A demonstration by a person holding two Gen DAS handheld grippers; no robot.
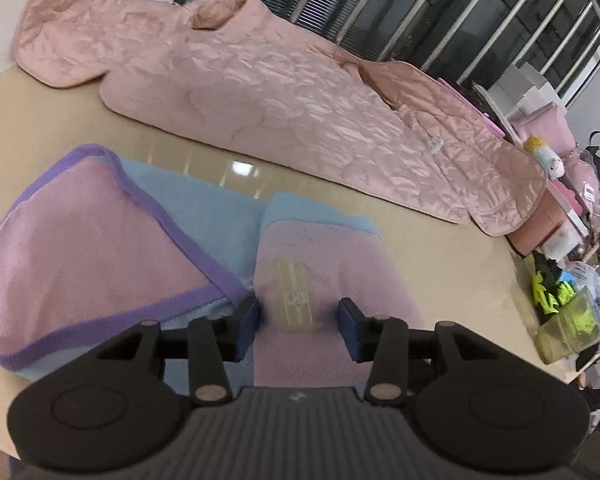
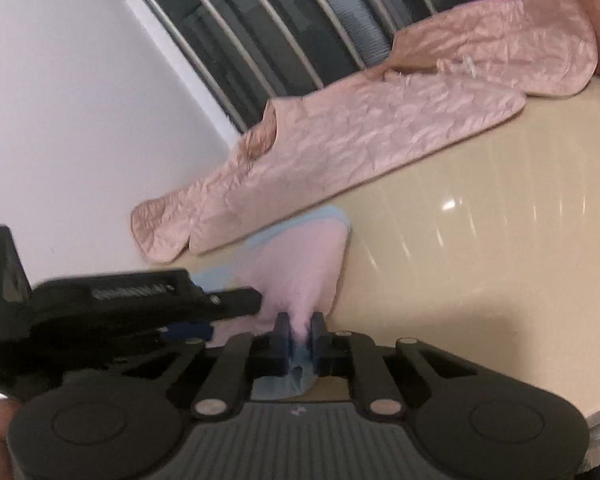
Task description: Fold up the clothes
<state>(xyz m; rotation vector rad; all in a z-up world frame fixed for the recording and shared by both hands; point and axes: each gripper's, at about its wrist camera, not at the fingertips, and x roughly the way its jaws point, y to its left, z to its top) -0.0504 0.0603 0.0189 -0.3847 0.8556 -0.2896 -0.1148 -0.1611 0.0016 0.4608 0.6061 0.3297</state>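
A small pink and light-blue garment [image 1: 100, 256] with purple trim lies partly folded on the beige table [image 1: 440, 264]. My left gripper [image 1: 299, 318] is open, its blue pads either side of a label on the pink fabric, low over it. My right gripper [image 2: 300, 332] is shut on a pinch of the same garment [image 2: 300, 264], pink and blue fabric bunched between its pads. The left gripper's body [image 2: 112, 300] shows at the left of the right wrist view.
A quilted pink jacket [image 1: 268, 92] lies spread along the table's far side, also in the right wrist view [image 2: 360, 140]. Boxes, bags and a plush toy [image 1: 544, 156] pile up beyond the right edge. A metal railing [image 1: 460, 8] stands behind.
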